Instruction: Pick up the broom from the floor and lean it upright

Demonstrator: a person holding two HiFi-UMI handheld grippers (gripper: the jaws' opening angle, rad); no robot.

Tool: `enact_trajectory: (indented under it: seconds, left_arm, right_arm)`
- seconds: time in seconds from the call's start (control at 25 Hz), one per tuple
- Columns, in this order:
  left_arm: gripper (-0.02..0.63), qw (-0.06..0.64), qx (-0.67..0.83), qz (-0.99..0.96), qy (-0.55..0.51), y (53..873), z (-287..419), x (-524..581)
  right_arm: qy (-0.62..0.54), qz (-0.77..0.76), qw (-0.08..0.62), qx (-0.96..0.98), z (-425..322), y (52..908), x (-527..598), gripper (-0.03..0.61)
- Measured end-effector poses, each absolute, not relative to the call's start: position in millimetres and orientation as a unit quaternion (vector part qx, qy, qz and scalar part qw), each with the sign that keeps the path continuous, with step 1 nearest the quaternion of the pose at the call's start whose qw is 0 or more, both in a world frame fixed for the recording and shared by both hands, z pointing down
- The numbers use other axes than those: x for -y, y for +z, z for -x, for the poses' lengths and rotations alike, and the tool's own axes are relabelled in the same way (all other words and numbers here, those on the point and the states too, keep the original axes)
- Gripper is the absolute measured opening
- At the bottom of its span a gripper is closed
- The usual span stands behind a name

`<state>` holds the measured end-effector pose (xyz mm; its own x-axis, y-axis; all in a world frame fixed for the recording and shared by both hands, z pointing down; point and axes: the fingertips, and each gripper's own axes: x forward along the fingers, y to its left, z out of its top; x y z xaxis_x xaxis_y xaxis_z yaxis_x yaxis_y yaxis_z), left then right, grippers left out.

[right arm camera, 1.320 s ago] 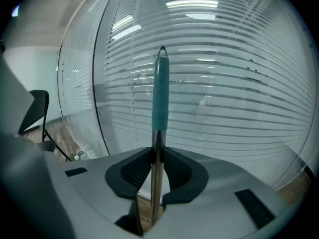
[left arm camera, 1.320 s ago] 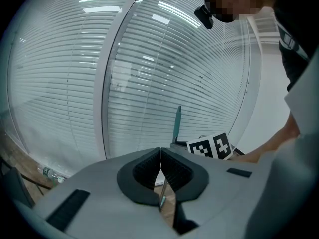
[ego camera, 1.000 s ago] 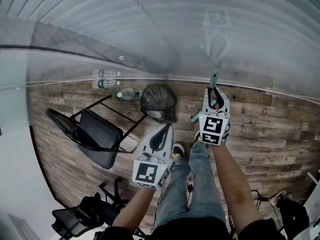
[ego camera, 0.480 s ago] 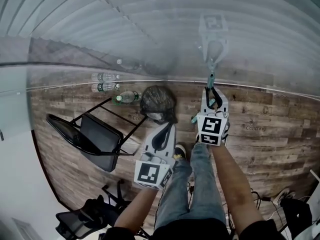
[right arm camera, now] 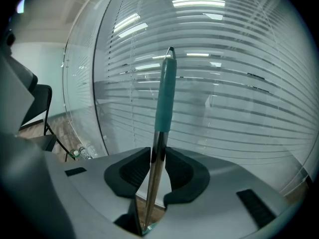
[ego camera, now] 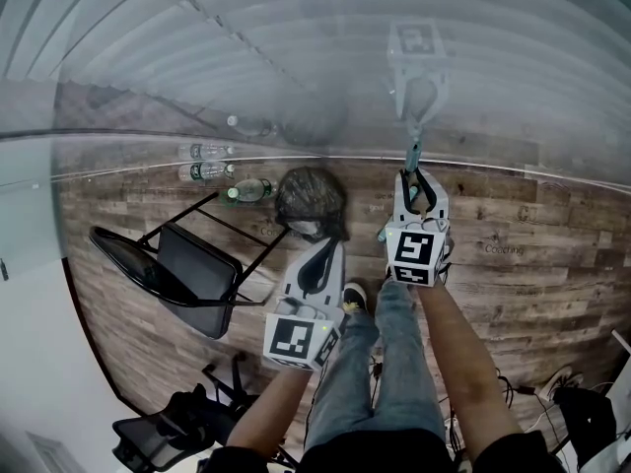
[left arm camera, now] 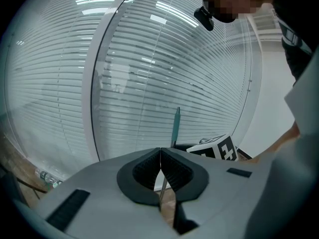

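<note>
Head view is showing a glass wall (ego camera: 296, 57) with lowered blinds running across the far side, and a wooden floor (ego camera: 532, 264) is spreading out below it. A black folding chair (ego camera: 192, 269) is lying tipped over on the floor at the left. The person's legs (ego camera: 380, 363) in jeans are standing in the near middle. A dark bag (ego camera: 311, 200) is sitting on the floor close to the glass, between the chair and the right gripper.

The left gripper (ego camera: 323, 252) is hanging beside the legs, near the bag. In the left gripper view its jaws (left arm camera: 160, 153) are pressing together with nothing between them.

The right gripper (ego camera: 419, 177) is reaching towards the glass at the right. The broom (ego camera: 414, 151) is standing upright there, its thin metal handle passing between the jaws and its teal grip rising above them, close to the glass. Whether the tip is touching the glass cannot be told. In the right gripper view (right arm camera: 158, 156) the jaws have just been easing apart a little. Both pads are lying against the broom (right arm camera: 164, 98) handle, pinching it lightly. The left gripper view is catching the same broom (left arm camera: 175, 126) beyond its own tips.

Two clear bottles (ego camera: 207, 151) and a green one (ego camera: 251, 190) are lying along the foot of the glass at the far left.
</note>
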<state>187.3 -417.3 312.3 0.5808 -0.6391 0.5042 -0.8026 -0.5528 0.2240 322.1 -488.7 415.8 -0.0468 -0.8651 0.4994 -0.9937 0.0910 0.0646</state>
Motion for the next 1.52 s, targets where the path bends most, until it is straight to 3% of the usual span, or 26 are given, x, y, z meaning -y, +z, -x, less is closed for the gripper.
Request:
enact_trajectory:
  seconds: [0.28,0.84,1.16,1.32,1.52]
  left_arm:
    - [0.023,0.221,0.415,-0.863,0.188,314.7,-183.3,417.6]
    - [0.021,0.212,0.399,-0.875,0.176,302.7,-188.5,409.4]
    - [0.023,0.199,0.363,-0.901,0.132,236.7,-192.9,388.8]
    - [0.023,0.193,0.345,-0.912,0.112,190.2,-179.1,355.3]
    - [0.023,0.191,0.317,-0.926,0.079,135.3,-161.3,322.4]
  right_arm:
    - [0.16,-0.644,0.208,0.719,-314.9,413.3,487.2,0.133]
    - [0.133,-0.618,0.223,0.742,-312.7,377.8,442.3,0.137]
    - [0.045,-0.573,0.252,0.778,-312.6,255.8,361.2,0.113]
    - [0.012,-0.593,0.226,0.773,-307.6,171.6,317.8,0.081]
    - [0.055,-0.601,0.165,0.78,-289.9,95.4,273.9,0.027]
